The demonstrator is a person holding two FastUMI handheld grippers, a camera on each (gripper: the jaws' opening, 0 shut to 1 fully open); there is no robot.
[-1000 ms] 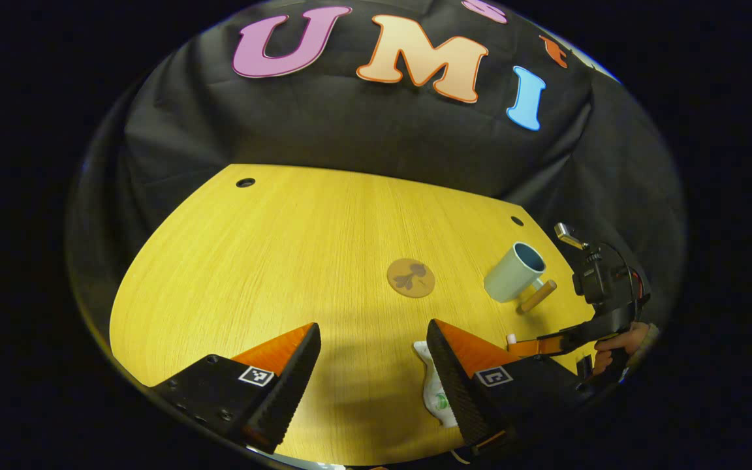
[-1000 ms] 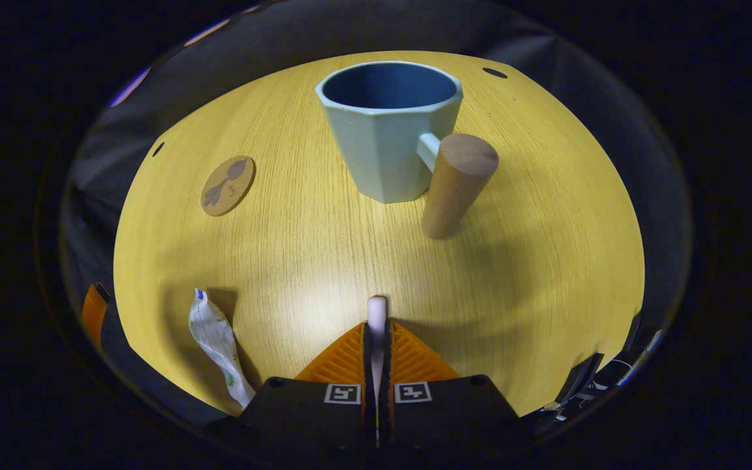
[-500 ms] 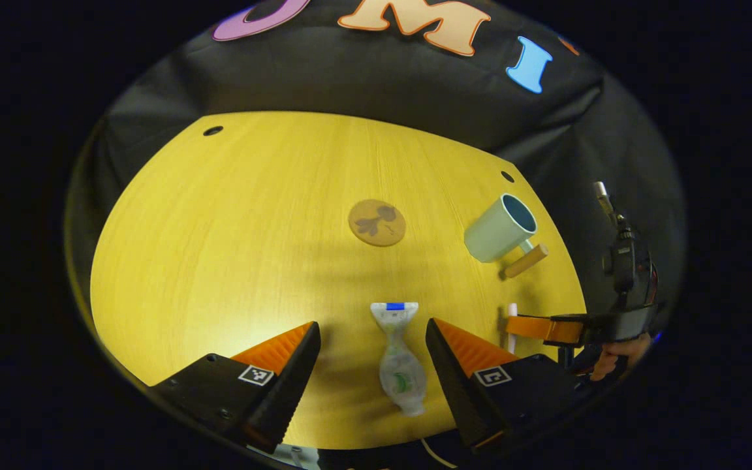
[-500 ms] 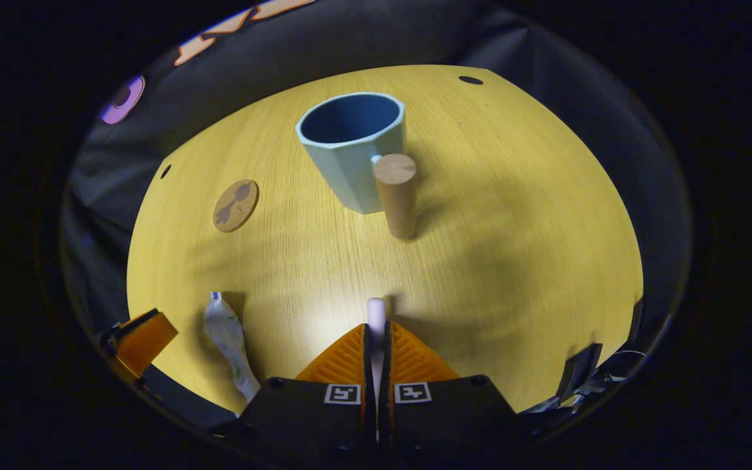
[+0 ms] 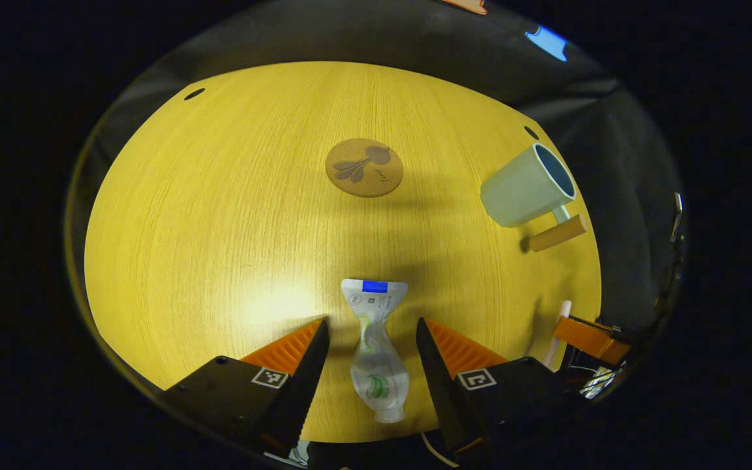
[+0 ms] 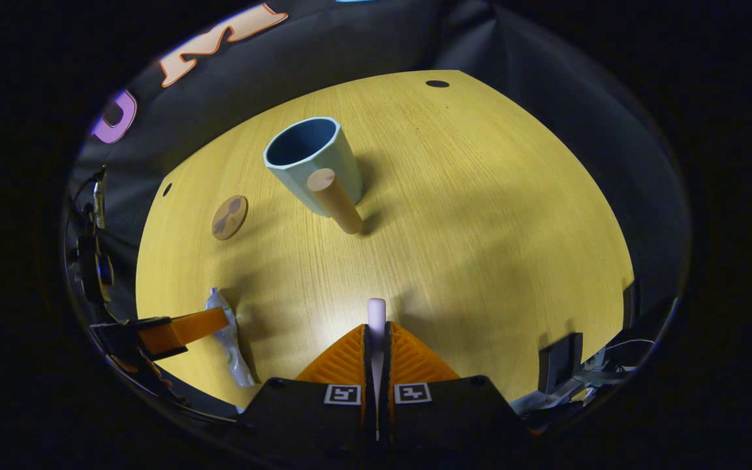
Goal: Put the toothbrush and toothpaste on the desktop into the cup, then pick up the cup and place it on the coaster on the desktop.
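Yellow wood-grain desk, lengthwise grain, bright glare patch near its front edge in both views. Small dark round holes in the desk: one at the far left corner and one at the far right in the left gripper view. Black cloth wall behind the desk, creased. Loose cables off the desk's right edge in the right gripper view.

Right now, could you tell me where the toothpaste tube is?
In the left gripper view, the toothpaste tube lies flat on the desktop between the open left gripper fingers, nearer than the coaster.
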